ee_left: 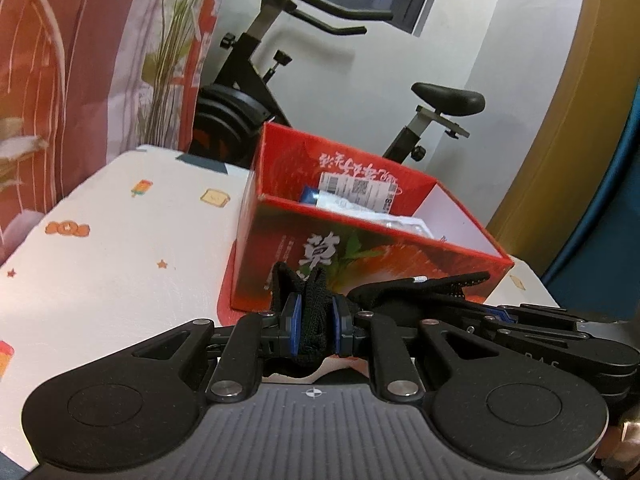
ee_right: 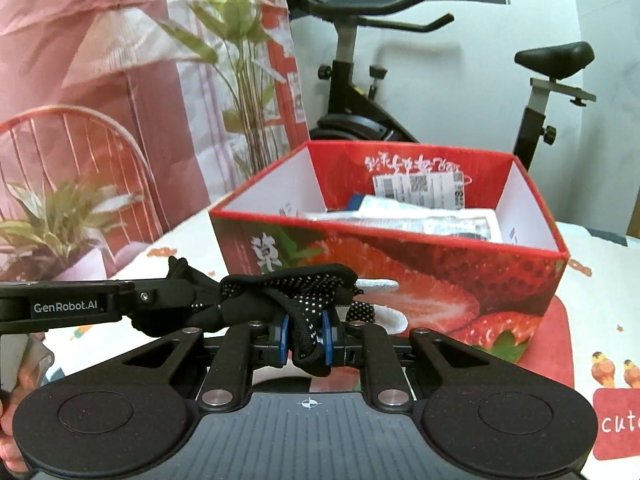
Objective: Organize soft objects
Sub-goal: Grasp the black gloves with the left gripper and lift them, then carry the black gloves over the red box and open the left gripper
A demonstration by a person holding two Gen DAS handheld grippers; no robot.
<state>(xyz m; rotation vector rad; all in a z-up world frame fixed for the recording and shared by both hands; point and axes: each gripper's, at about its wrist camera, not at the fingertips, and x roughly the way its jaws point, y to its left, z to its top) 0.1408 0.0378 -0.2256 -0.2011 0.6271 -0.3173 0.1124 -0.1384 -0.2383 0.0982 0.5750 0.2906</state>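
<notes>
A black glove with white grip dots point(ee_right: 288, 292) is stretched between both grippers, just in front of a red strawberry-print box point(ee_right: 400, 264). My left gripper point(ee_left: 314, 320) is shut on one end of the black glove point(ee_left: 316, 300). My right gripper point(ee_right: 305, 338) is shut on the other end. In the right wrist view the left gripper comes in from the left point(ee_right: 176, 292). In the left wrist view the right gripper lies at the right point(ee_left: 492, 314). The box point(ee_left: 360, 248) is open on top and holds plastic packets point(ee_right: 424, 216) with printed labels.
The box stands on a table with a white cartoon-print cloth point(ee_left: 120, 240). An exercise bike point(ee_left: 256, 80) stands behind the table. A pink patterned curtain point(ee_right: 100, 80) hangs at the left. A red mat point(ee_right: 560, 340) lies under the box.
</notes>
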